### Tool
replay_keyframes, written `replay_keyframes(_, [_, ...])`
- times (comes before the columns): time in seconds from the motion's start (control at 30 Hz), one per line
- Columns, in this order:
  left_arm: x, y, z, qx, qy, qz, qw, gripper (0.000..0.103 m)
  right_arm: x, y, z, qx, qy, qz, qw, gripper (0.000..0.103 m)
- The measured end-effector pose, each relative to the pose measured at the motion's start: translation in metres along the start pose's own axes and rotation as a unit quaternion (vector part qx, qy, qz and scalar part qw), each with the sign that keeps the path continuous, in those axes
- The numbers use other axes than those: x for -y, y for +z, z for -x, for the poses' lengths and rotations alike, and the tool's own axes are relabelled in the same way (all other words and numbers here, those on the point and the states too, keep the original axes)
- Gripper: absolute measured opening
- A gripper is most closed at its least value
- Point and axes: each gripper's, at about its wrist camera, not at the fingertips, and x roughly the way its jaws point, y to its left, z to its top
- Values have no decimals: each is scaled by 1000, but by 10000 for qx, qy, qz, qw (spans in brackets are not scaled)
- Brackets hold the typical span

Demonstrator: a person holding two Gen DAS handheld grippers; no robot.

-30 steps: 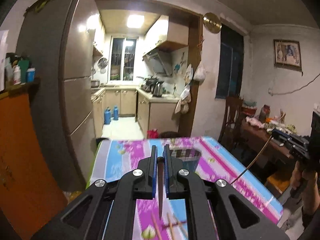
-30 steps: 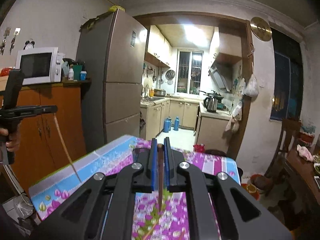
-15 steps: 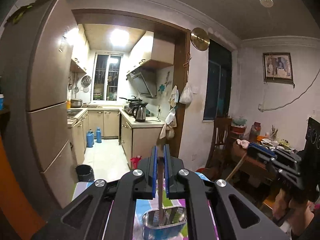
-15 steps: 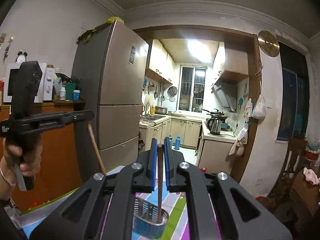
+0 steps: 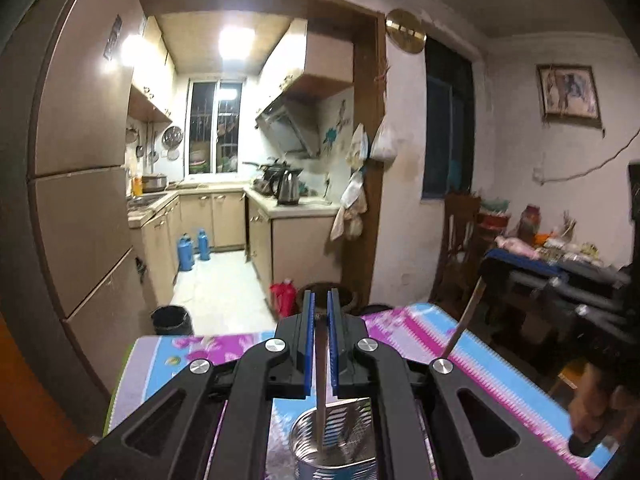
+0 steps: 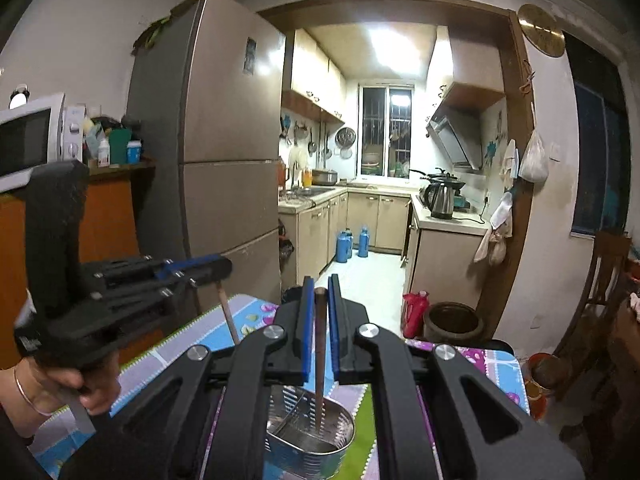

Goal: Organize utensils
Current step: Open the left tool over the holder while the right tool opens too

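A shiny metal utensil holder [image 5: 336, 450] [image 6: 308, 436] with a divider stands on the floral tablecloth. My left gripper [image 5: 319, 300] is shut on a thin chopstick [image 5: 320, 384] that hangs down with its tip inside the holder. My right gripper [image 6: 319, 284] is shut on a brown chopstick [image 6: 320, 356], and its tip also dips into the holder. In the right wrist view the left gripper [image 6: 222, 267] appears at the left with its chopstick [image 6: 229, 318]. At the right of the left wrist view is the right gripper [image 5: 492, 260] with its chopstick [image 5: 464, 328].
The table [image 5: 492, 356] ends just beyond the holder. Past it stand a red thermos [image 6: 414, 312], a dark pot [image 6: 452, 322] and a black bin [image 5: 172, 320]. A fridge [image 6: 224, 160] rises at the left; a cluttered side table [image 5: 560, 252] and a chair [image 6: 604, 280] at the right.
Both grippers have travelled forward over the table with their chopsticks. The holder has come in under them, and both chopstick tips now reach into it.
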Motion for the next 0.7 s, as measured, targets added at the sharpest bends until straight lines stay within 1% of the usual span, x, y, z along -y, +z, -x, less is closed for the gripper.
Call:
replay_keyframes(0.17, [-6,-30,-20,-139,130,24,9998,8,-10,-17,-18,-197,-30,17,9998,5])
replay_keyframes(0.23, [-5,-39,-19,-7,206,-22,9998,8,-13,-23,-22,-253,-54,57,9996,5])
replay_keyframes(0.3, [-6,-45,-20,-43,249,43,9997,8,-16,-30,-25,-318,-62,71,9995,6])
replay_keyframes(0.33, [-5,-48,-18,-51,287,74,9995,16,-17,-32,-26,-326,-41,70,9994,6])
replay_keyframes(0.37, [-3,-51,-15,-52,342,57,9994,26,-16,-33,-26,-303,-126,74,9994,9])
replay_keyframes(0.4, [-2,-51,-11,-7,424,8,9991,50,-17,-32,-23,-233,-203,69,9995,14])
replay_keyframes(0.43, [-1,-51,-7,57,478,-16,9988,66,-16,-31,-19,-147,-201,37,9997,33])
replay_keyframes(0.47, [-1,-48,3,217,541,-9,9983,68,-15,-27,-10,13,-207,-40,9998,46])
replay_keyframes(0.57, [-4,-36,29,459,537,68,9975,68,-14,-11,20,373,-216,-79,9990,47])
replay_keyframes(0.6, [-4,-28,45,628,612,85,9961,68,-13,-5,31,489,-226,-98,9985,47])
replay_keyframes(0.67, [-3,-13,73,928,624,95,9937,68,-10,9,64,803,-218,-140,9964,47])
replay_keyframes(0.7, [-1,-4,94,1156,646,89,9912,68,-11,16,86,1006,-269,-107,9945,47])
